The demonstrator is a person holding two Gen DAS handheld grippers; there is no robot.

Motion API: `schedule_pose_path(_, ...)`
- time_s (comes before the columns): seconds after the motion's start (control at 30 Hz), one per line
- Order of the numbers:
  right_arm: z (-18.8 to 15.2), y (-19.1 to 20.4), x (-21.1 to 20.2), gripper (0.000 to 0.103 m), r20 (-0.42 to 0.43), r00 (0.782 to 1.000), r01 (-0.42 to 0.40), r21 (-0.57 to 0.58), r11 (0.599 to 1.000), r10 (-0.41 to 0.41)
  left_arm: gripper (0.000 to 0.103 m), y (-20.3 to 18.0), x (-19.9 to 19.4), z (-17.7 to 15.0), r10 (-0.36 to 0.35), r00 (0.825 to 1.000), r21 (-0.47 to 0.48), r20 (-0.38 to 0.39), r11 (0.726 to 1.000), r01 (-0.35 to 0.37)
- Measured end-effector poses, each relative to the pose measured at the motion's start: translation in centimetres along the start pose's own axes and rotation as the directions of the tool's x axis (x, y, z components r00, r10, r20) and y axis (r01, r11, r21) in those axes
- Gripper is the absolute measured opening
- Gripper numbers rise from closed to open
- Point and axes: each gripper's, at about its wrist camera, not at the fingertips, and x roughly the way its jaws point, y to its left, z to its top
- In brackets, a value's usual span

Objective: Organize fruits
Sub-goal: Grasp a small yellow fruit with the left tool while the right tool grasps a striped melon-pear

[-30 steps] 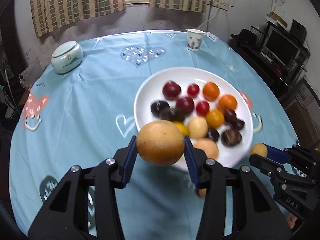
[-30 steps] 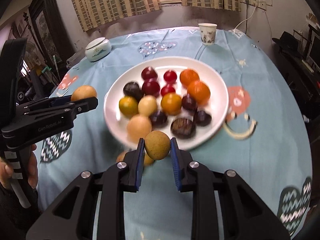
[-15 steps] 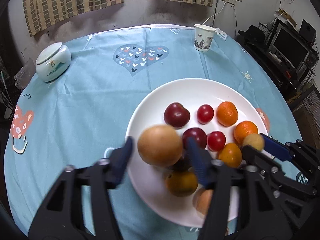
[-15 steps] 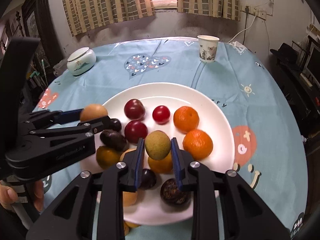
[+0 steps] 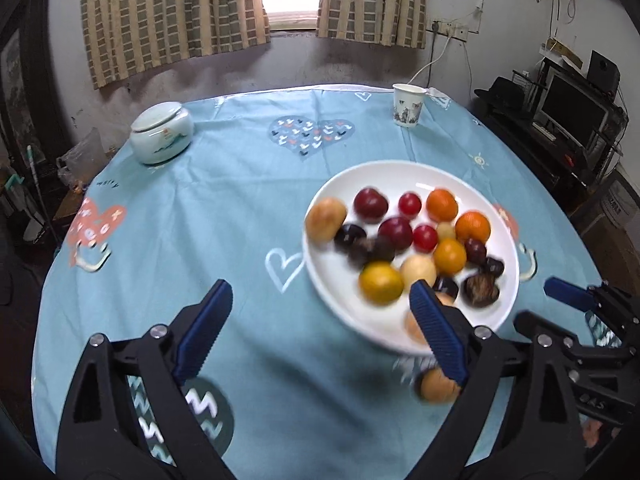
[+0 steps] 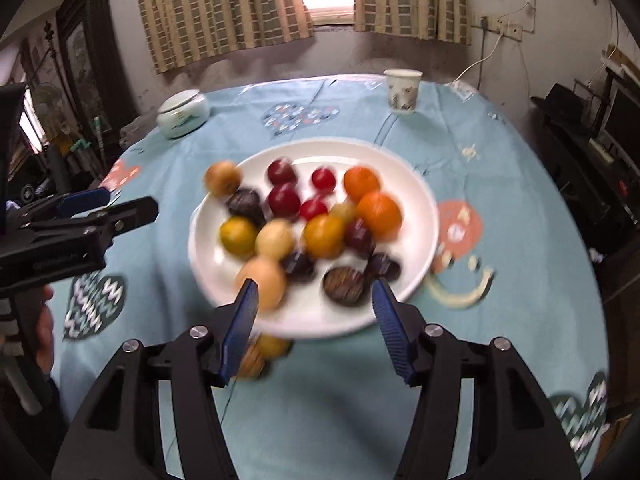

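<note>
Left wrist view: left gripper [image 5: 320,320] has its fingers wide apart and opening, nothing between them; the white plate [image 5: 332,276] of fruit sits right of centre. At lower right, loose fruit [image 5: 436,386] lies on the worktop behind the right-hand finger. Right gripper [image 6: 316,308], fingers opening and empty, has it at lower left, nearer.

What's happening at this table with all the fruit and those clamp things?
A person holds two hand-held grippers and is gathering fruit onto a white plate. Both the left gripper and right gripper are opening with nothing between the jaws. The plate holds oranges, red and dark fruits. At least one fruit lies off it on the blue tablecloth.
</note>
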Motion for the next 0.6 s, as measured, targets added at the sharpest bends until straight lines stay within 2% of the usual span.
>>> schedule_pose_path(0.1, -3.4, 2.1, -0.1, 0.060, -0.051, 0.994, -0.102, -0.007, 0.995, 0.101, 0.092, 1.6, -1.1, -2.8, 0.025, 1.000, -0.062, 0.009, 0.998, -0.024)
schedule_pose_path(0.17, -4.6, 3.6, 0.4, 0.060, -0.072, 0.987, -0.142, -0.020, 0.990, 0.140, 0.092, 2.7, -1.3, -4.3, 0.045, 0.999, -0.100, -0.008, 0.994, -0.045)
schedule_pose_path(0.3, -4.9, 5.1, 1.9, 0.060, -0.071, 0.994, -0.082, -0.020, 0.996, 0.080, 0.092, 4.2, -1.7, -5.7, 0.031, 0.999, -0.135, -0.022, 0.990, -0.034)
schedule_pose_path(0.43, -4.4, 5.0, 3.4, 0.060, -0.092, 0.993, -0.076, 0.020, 0.997, 0.077, 0.092, 5.0, -1.7, -6.4, 0.015, 0.999, -0.147, -0.029, 0.989, -0.019)
schedule_pose_path(0.5, -4.4, 5.4, 4.3, 0.055, -0.107, 0.993, -0.050, 0.010, 0.999, 0.051, 0.092, 5.1, -1.5, -6.5, 0.001, 0.999, -0.152, -0.037, 0.988, -0.006)
schedule_pose_path(0.57, -4.3, 5.3, 5.3, 0.042, -0.110, 0.993, -0.029, 0.013, 1.000, 0.030, 0.092, 5.1, -1.4, -6.7, -0.013, 0.999, -0.155, -0.041, 0.988, 0.006)
schedule_pose_path(0.6, -4.4, 5.4, 5.3, 0.041, -0.102, 0.994, -0.032, 0.001, 1.000, 0.032, 0.092, 4.9, -1.4, -6.7, -0.017, 0.999, -0.149, -0.048, 0.989, 0.010)
